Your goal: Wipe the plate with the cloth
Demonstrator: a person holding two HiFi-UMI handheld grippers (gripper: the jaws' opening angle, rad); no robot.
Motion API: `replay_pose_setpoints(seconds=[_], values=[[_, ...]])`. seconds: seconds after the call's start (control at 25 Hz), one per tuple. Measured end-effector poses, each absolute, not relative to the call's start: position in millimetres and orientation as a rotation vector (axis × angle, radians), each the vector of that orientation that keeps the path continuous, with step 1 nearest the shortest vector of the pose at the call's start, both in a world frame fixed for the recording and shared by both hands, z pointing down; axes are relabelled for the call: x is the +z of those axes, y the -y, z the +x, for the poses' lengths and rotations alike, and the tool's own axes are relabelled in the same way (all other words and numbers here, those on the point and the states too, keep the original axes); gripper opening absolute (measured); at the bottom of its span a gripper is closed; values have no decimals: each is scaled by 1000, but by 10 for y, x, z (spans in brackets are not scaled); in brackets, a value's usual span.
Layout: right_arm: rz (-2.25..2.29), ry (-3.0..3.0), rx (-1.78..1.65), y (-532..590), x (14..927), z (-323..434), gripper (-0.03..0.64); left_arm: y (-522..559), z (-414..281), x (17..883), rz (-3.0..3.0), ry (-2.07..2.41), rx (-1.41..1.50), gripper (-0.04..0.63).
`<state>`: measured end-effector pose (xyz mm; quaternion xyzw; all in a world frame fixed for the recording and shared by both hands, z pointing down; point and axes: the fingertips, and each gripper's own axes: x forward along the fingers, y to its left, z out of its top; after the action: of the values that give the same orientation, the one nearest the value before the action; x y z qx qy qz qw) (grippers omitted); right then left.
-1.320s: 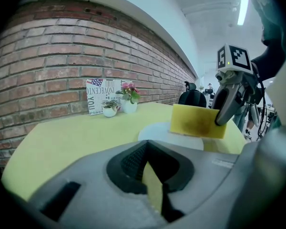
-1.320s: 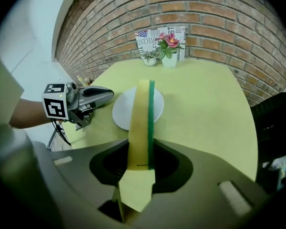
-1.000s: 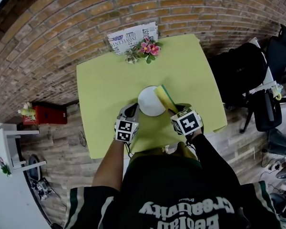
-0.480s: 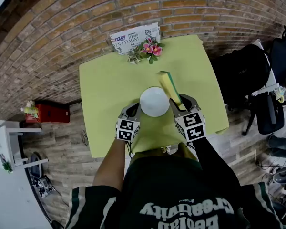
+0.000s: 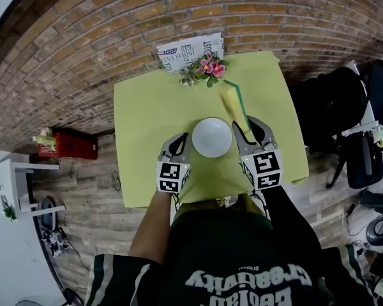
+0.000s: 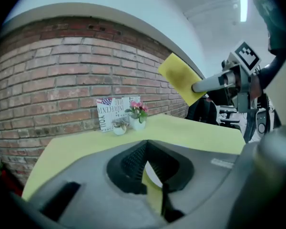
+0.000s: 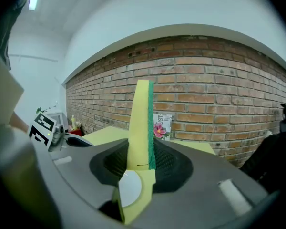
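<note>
1 white plate (image 5: pixel 212 137) sits near the front middle of the 1 yellow-green table (image 5: pixel 147 107), between the 2 grippers. The left gripper (image 5: pixel 179 144) is at the plate's left rim. Its own view shows the 2 jaws drawn nearly together, with a thin white sliver of the plate pinched between the ribbed pads. The right gripper (image 5: pixel 251 127) is clamped on the near end of the 1 cloth (image 5: pixel 233 101), a thick yellow pad with 1 green face. In the right gripper view the cloth stands up edge-on from between the jaws. In the head view it points away from the person toward the far edge of the table. It lies just beside the plate's right rim and off its white face. The left gripper view shows it held up in the air, above table level. At the far edge stand 1 bunch of pink flowers (image 5: pixel 208 66) and 1 printed card (image 5: pixel 185 46), close together against the brick wall (image 5: pixel 115 18).
</note>
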<state>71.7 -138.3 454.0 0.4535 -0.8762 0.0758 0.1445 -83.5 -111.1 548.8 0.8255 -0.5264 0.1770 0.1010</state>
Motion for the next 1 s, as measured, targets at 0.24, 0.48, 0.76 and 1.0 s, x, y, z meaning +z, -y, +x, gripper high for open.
replay_pose_setpoints(seconds=[0.24, 0.48, 0.76, 1.0], values=[[1359, 2586, 113, 1458, 4251, 753, 132, 1080, -792, 4665, 2545, 1668, 391, 3], [1435, 2622, 40, 1483, 4020, 854, 130, 1070, -785, 4250, 2583, 1730, 330, 3], [1460, 2656, -18, 1505, 3833, 852, 130, 1025, -725, 4055, 2591, 1740, 298, 3], [1448, 2662, -16, 1520, 3849, 809, 130, 1057, -730, 4004, 2599, 1755, 249, 3]])
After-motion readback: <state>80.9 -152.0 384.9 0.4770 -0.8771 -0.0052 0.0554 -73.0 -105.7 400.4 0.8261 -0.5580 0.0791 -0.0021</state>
